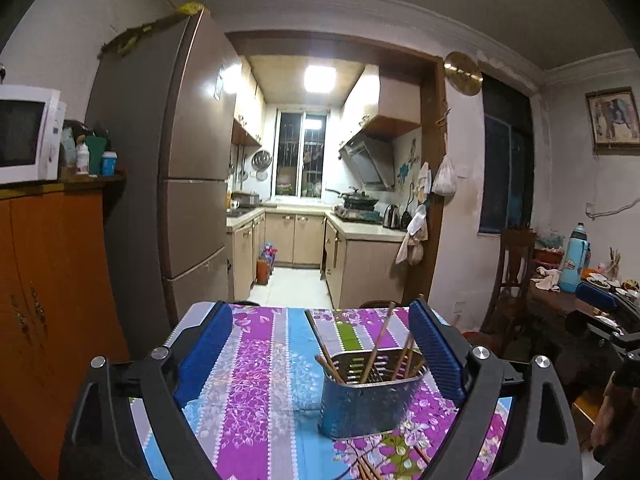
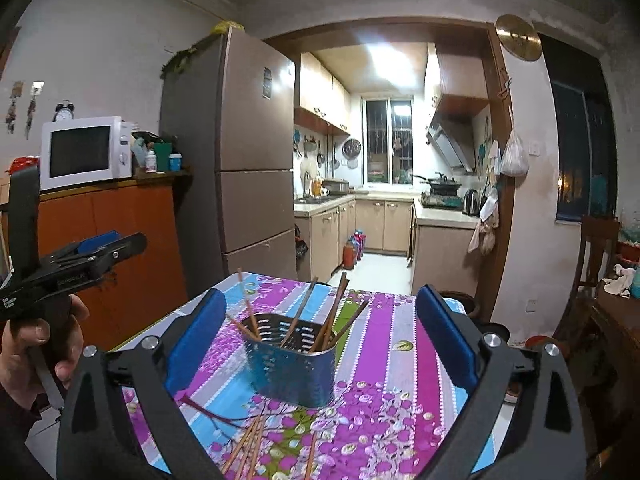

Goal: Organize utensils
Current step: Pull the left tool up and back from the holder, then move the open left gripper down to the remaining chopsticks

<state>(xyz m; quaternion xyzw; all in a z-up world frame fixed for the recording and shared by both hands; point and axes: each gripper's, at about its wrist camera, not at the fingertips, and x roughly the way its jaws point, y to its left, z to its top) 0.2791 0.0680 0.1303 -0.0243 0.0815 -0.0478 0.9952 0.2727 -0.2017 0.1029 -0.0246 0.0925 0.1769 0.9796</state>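
1. Both tools, left (image 1: pixel 320 354) and right (image 2: pixel 322 340), are held apart, gripping nothing.
2. The holder (image 2: pixel 290 358) with chopsticks (image 2: pixel 300 312) is set on the desk (image 2: pixel 400 360).
3. Loose chopsticks (image 2: pixel 248 446) are laid nearer.

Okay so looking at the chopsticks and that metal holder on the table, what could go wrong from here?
1. The metal holder looks light and already carries chopsticks leaning outward; a nudge while adding more could tip it.
2. The loose chopsticks lie flat on the tablecloth near its front edge, so a pinch may slip or push them off.
3. Both the left gripper and right gripper are open and close together, so they might collide.
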